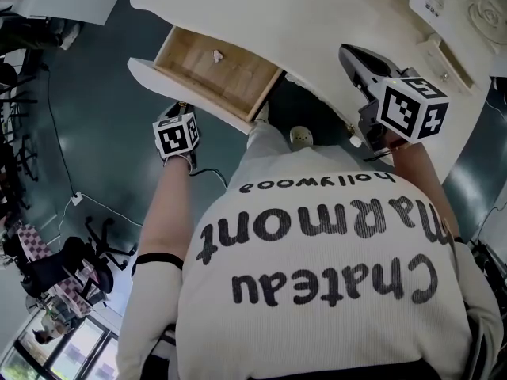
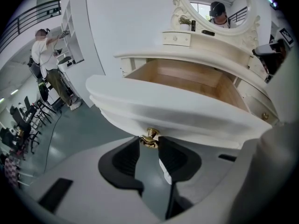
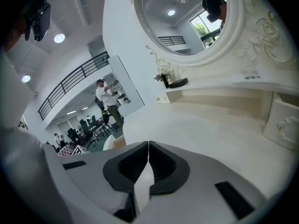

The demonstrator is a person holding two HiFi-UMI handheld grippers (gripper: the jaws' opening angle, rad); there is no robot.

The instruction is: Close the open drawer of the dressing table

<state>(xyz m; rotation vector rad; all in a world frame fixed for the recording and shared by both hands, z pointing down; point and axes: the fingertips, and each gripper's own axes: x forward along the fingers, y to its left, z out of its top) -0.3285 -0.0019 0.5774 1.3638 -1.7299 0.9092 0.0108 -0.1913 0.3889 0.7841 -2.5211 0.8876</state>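
Note:
The dressing table (image 1: pixel 317 22) is cream white, and its wooden drawer (image 1: pixel 214 70) stands pulled out to the left in the head view. A small white object (image 1: pixel 217 55) lies inside the drawer. My left gripper (image 1: pixel 179 111) is at the drawer's curved white front (image 2: pixel 177 111). In the left gripper view it (image 2: pixel 149 141) is shut on the brass knob (image 2: pixel 150 136), held between its fingertips. My right gripper (image 1: pixel 348 54) hovers over the tabletop (image 3: pixel 210 125) with its jaws shut and nothing in them (image 3: pixel 148 146).
An oval mirror (image 3: pixel 187 17) and a small shelf with bottles (image 3: pixel 170 82) rise at the table's back. A small upper drawer box (image 3: pixel 282 122) sits at the right. A cable (image 1: pixel 63 204) crosses the dark floor; office chairs (image 1: pixel 71 264) stand further off. A person (image 2: pixel 44 45) stands at far shelves.

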